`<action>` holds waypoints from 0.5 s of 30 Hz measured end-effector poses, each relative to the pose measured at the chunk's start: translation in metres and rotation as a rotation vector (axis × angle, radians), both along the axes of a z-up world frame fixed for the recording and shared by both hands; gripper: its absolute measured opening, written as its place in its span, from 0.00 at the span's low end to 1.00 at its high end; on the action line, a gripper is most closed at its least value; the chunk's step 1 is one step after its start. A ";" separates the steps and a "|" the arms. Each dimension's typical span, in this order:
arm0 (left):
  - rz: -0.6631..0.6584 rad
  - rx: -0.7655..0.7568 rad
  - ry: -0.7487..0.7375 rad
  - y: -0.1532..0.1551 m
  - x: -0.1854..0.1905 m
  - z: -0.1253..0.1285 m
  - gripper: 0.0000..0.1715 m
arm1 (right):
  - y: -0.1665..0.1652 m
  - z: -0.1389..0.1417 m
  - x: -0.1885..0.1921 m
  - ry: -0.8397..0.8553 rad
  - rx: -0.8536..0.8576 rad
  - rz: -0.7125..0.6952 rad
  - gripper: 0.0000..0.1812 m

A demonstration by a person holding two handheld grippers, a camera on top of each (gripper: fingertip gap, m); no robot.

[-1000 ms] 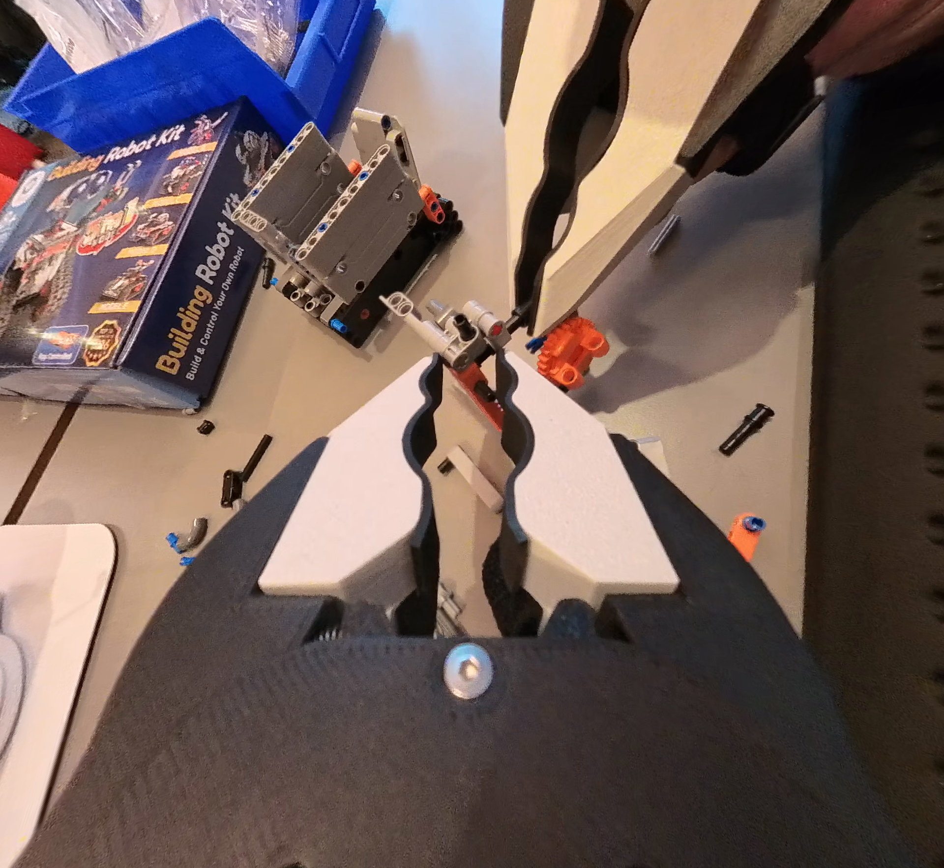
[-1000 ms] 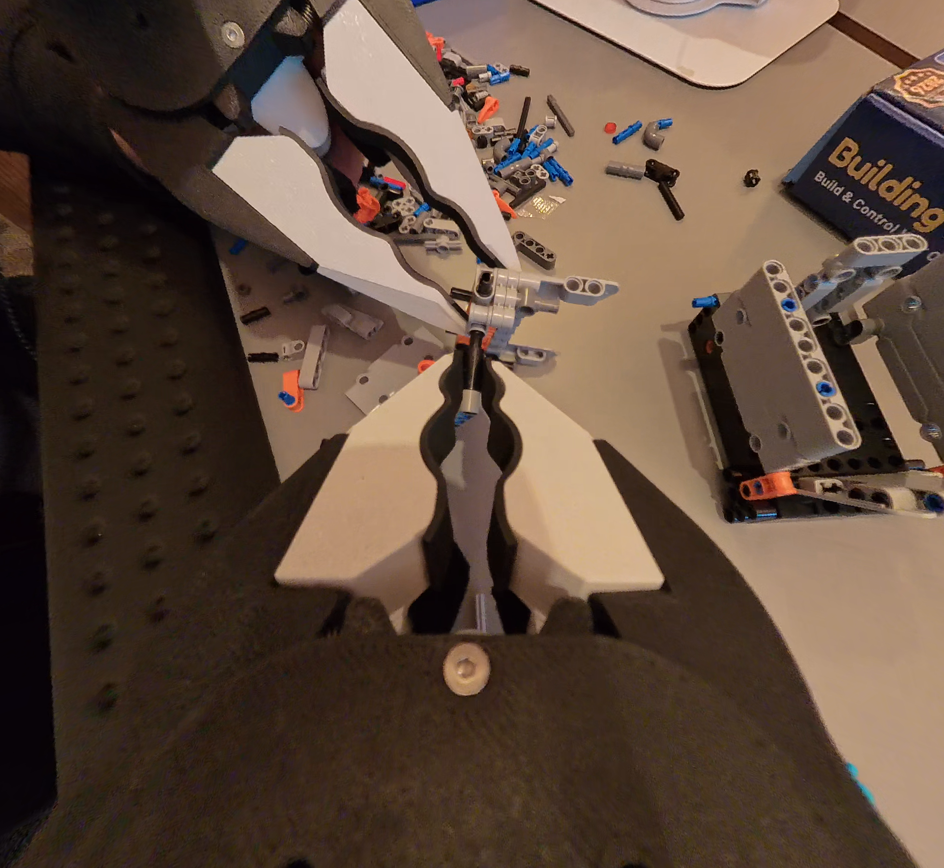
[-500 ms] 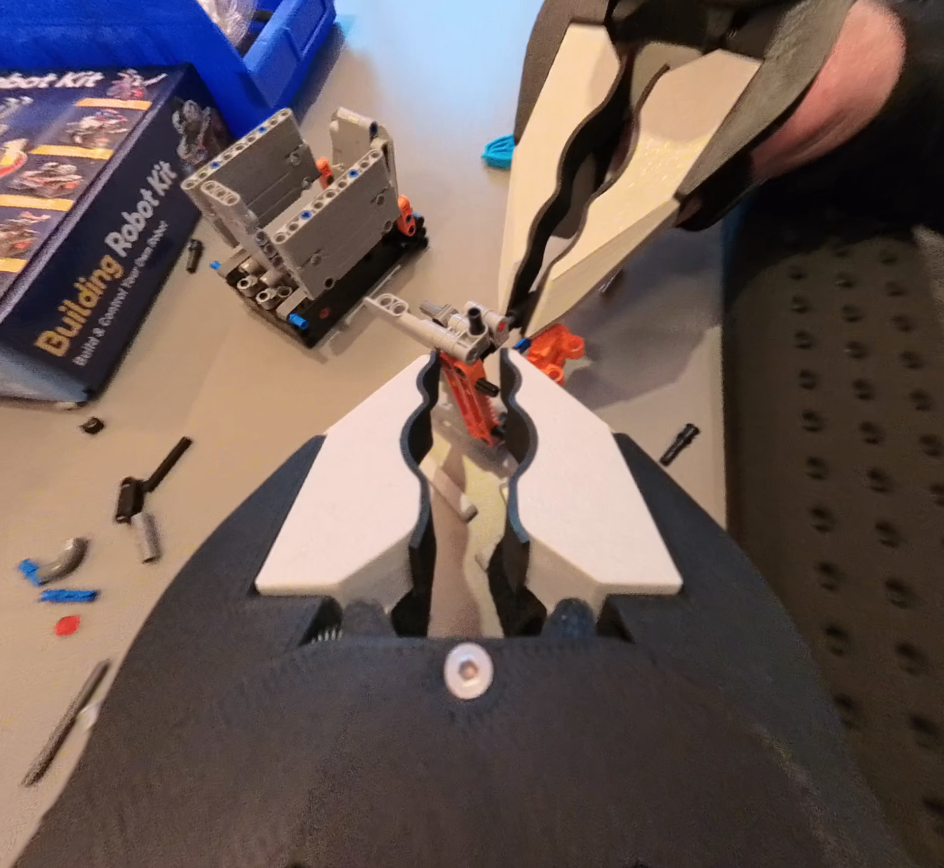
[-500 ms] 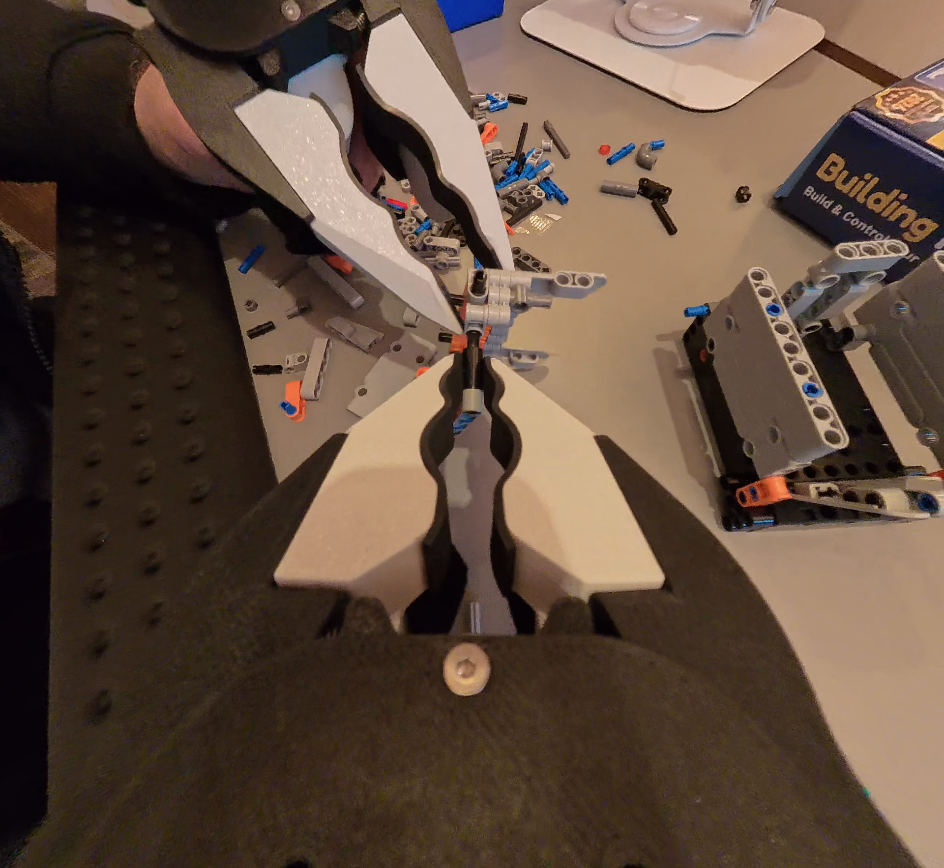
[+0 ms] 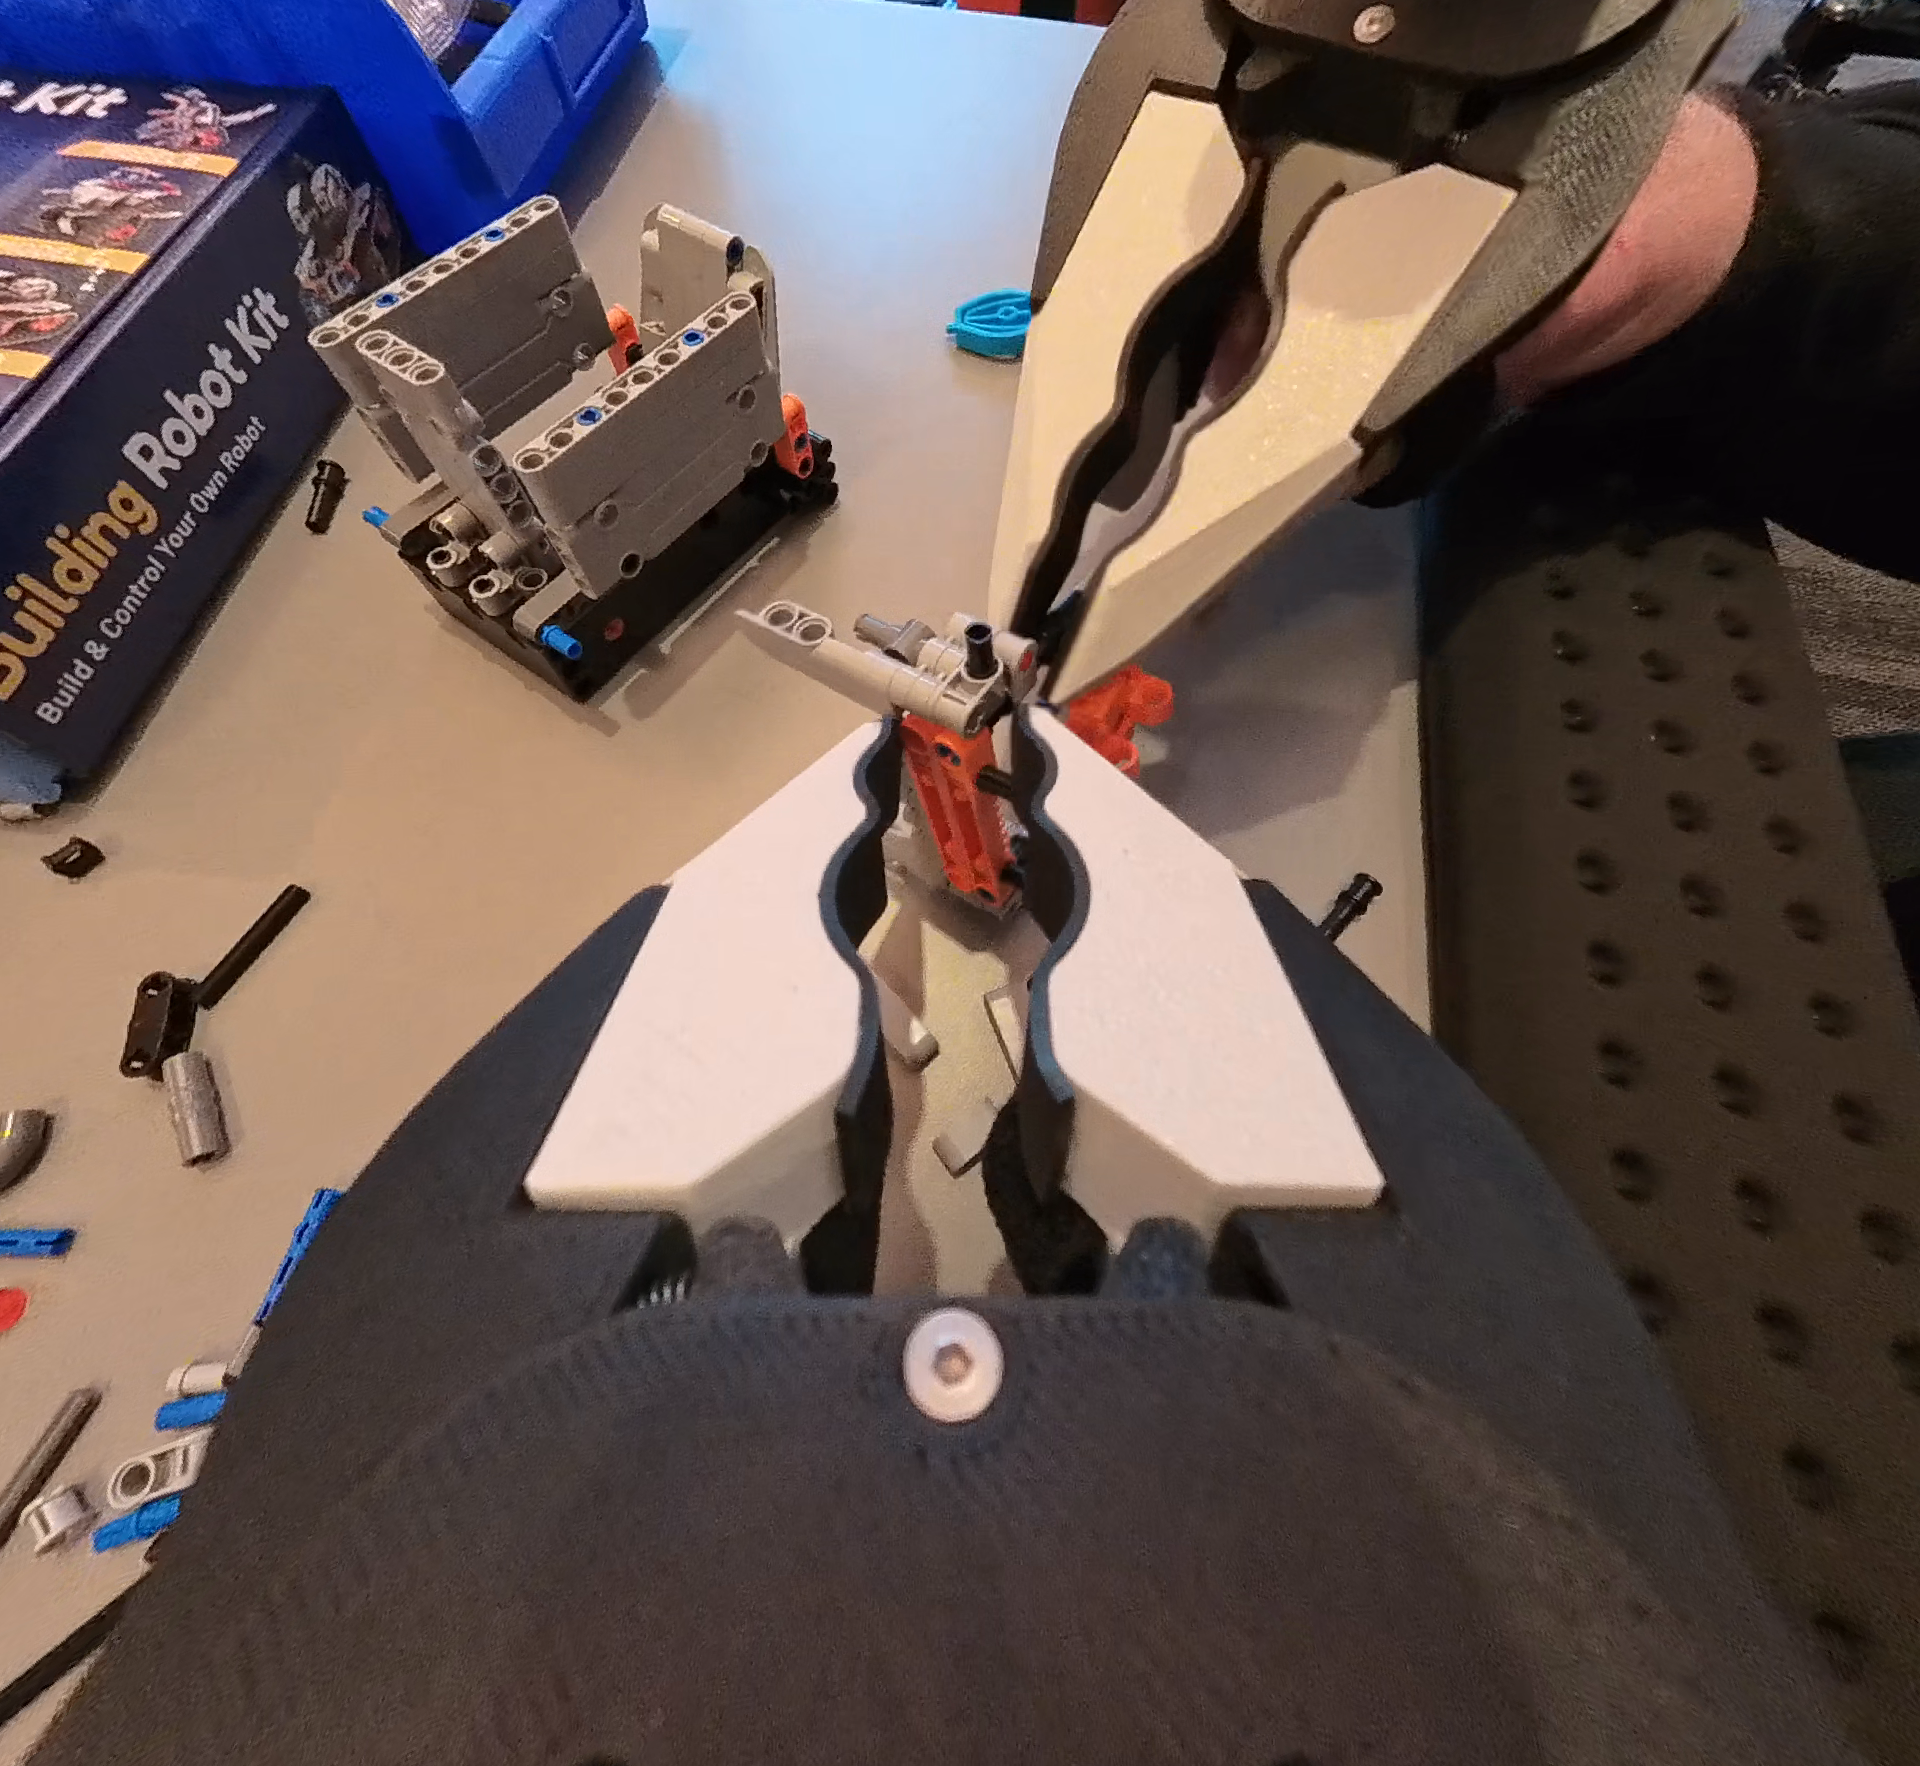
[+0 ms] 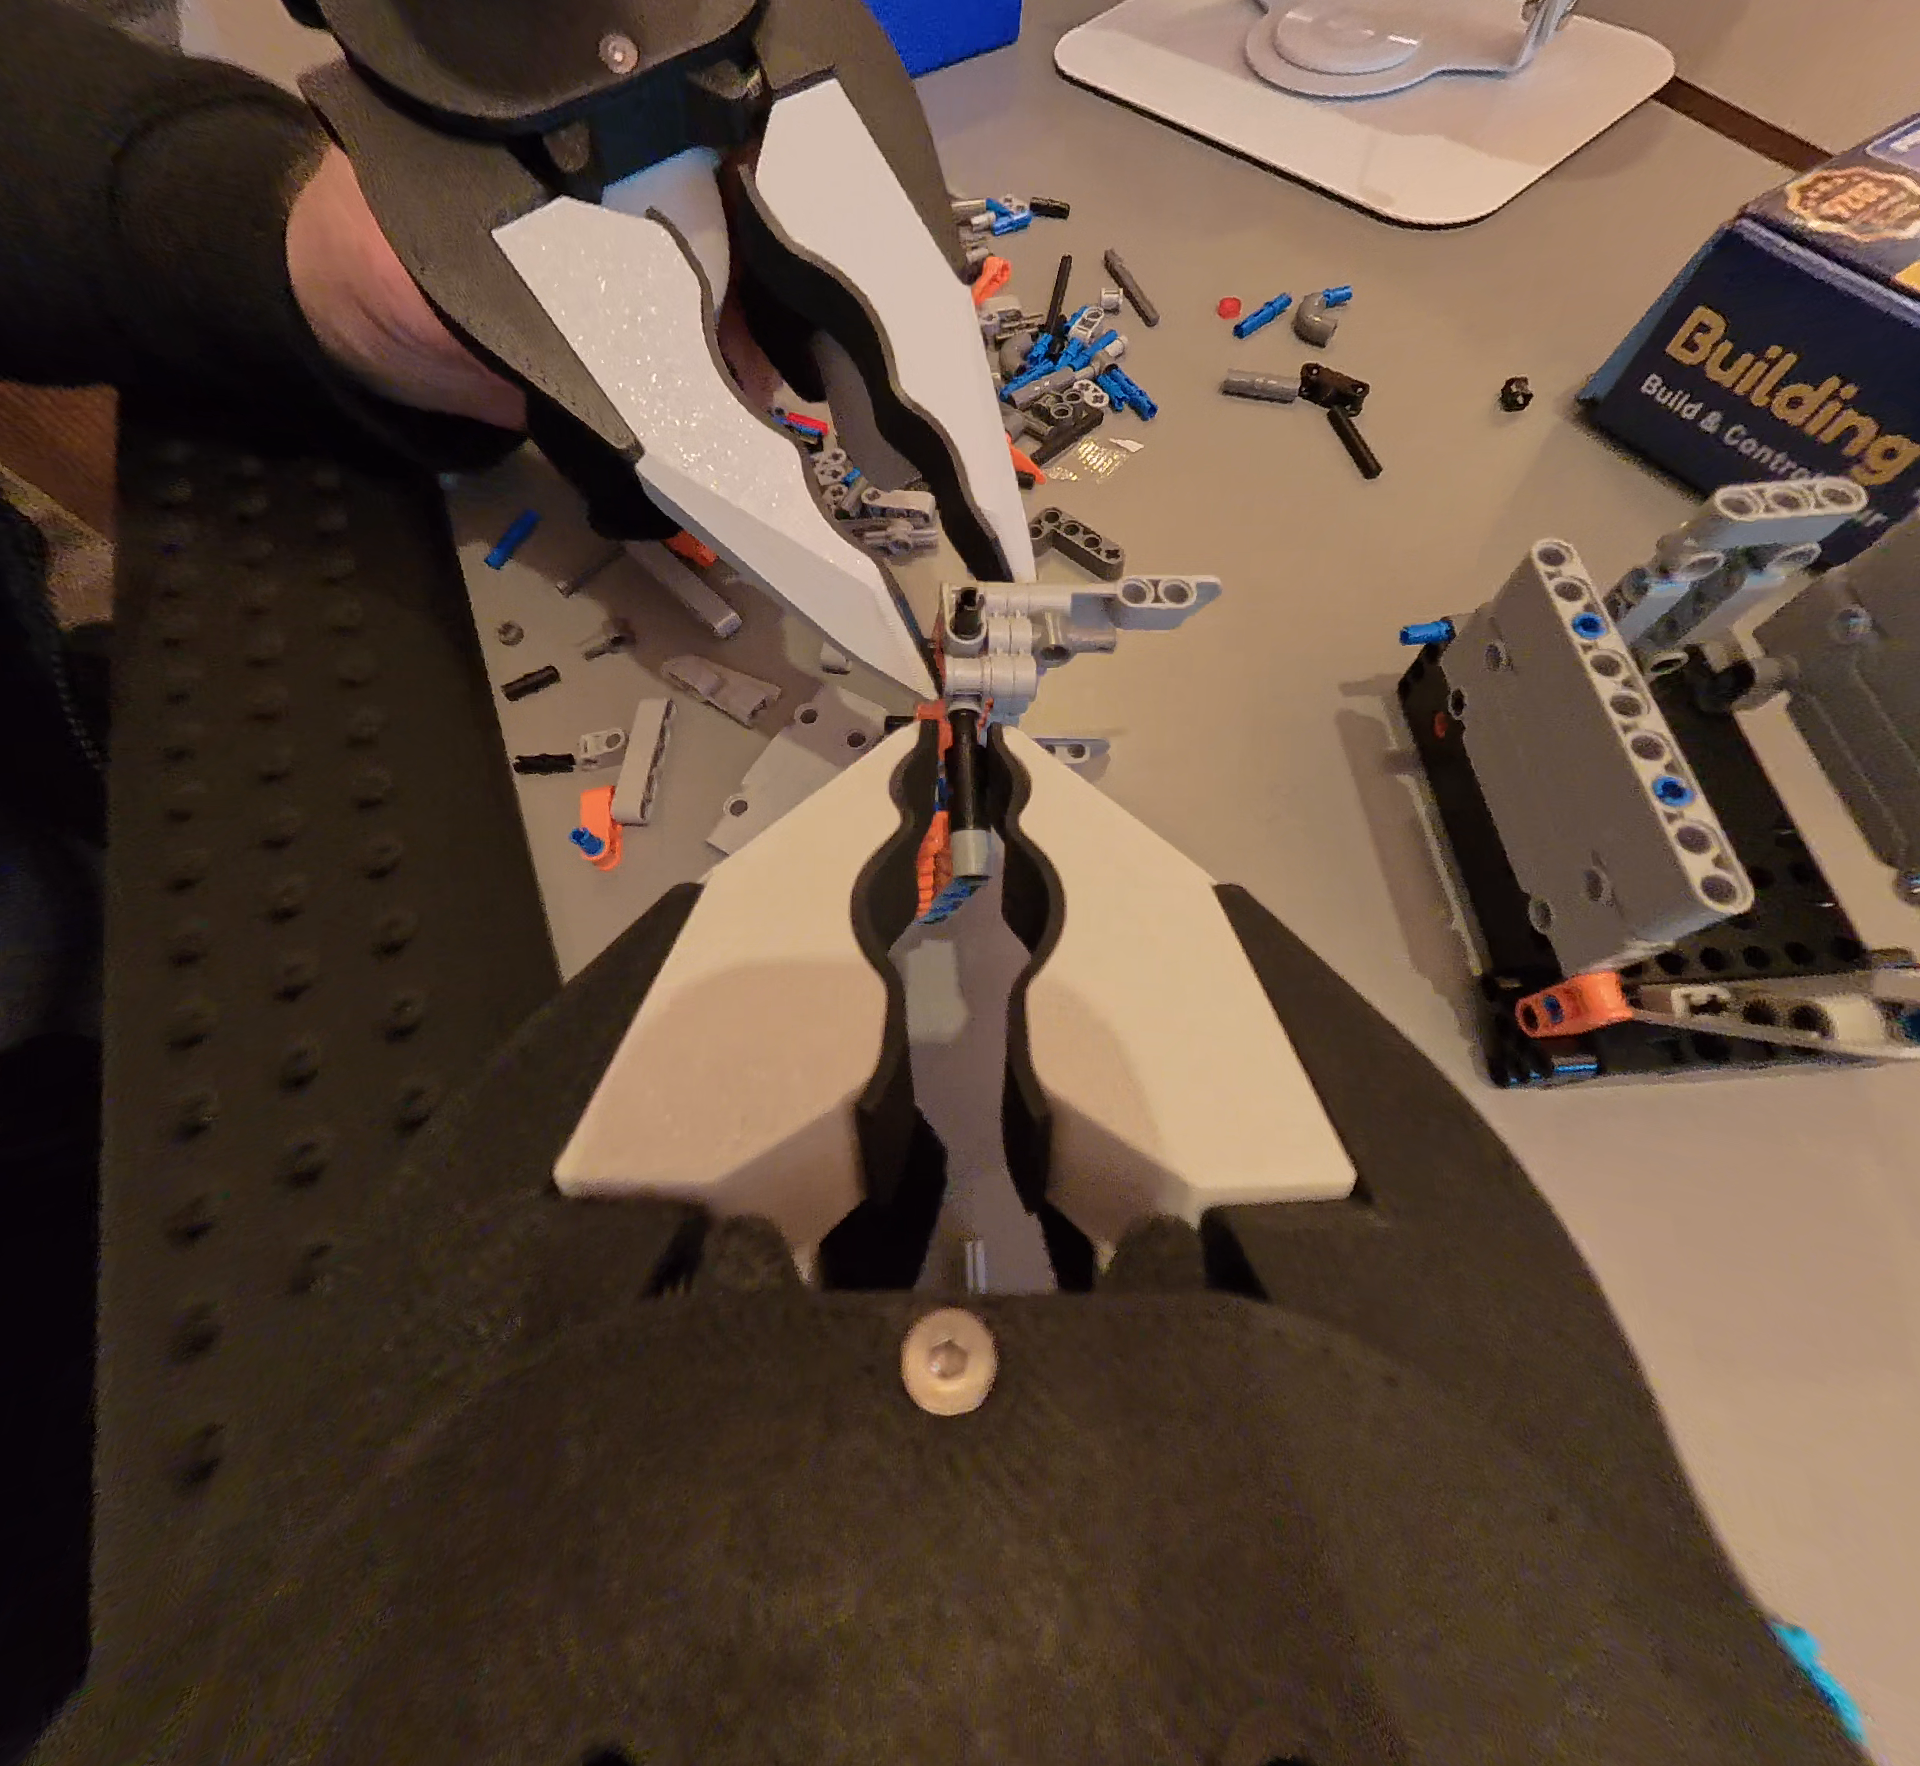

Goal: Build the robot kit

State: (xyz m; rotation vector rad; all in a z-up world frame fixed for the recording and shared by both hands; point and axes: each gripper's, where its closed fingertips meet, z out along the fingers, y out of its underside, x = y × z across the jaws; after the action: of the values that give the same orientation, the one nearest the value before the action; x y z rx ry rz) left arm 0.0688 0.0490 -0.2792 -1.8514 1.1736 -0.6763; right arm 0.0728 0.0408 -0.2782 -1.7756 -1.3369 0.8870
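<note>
A small assembly of grey connectors (image 5: 935,667) on an orange beam (image 5: 956,812) hangs above the grey table between both grippers. My left gripper (image 5: 951,734) is shut on the orange beam. It enters the right wrist view (image 6: 935,677) from the upper left. My right gripper (image 6: 961,745) is shut on a black axle (image 6: 964,771) with a grey bush, and the axle runs into the grey connectors (image 6: 1023,636). In the left wrist view the right gripper (image 5: 1029,677) comes down from the upper right, tips against the assembly.
A grey and black built model (image 5: 582,449) stands to the left, also in the right wrist view (image 6: 1621,781). Beyond it are a dark blue kit box (image 5: 125,428) and a blue bin (image 5: 312,2). Loose parts (image 6: 1060,366), a white stand (image 6: 1371,75), and a black dotted mat (image 6: 260,781) surround the work spot. Only a small space, under 4 cm, lies between the two pairs of fingers.
Both grippers have tilted and shifted together with the assembly still between them. The axle and orange beam sit a little deeper between my right fingers. Both grips are unchanged.
</note>
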 end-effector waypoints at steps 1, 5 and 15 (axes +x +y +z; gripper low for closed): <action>0.001 -0.001 -0.002 0.000 0.000 0.000 0.11 | 0.000 0.001 0.001 0.014 -0.018 -0.001 0.04; 0.007 -0.005 -0.013 0.002 -0.002 0.000 0.09 | 0.002 0.007 0.006 0.072 -0.062 -0.012 0.06; 0.002 0.000 -0.021 0.001 0.000 0.001 0.09 | 0.000 0.007 0.010 0.074 -0.087 0.001 0.02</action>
State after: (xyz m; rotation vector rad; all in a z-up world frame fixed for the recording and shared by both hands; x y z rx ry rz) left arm 0.0686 0.0501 -0.2787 -1.8413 1.1582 -0.6934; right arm 0.0826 0.0406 -0.2716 -1.7904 -1.2694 1.0149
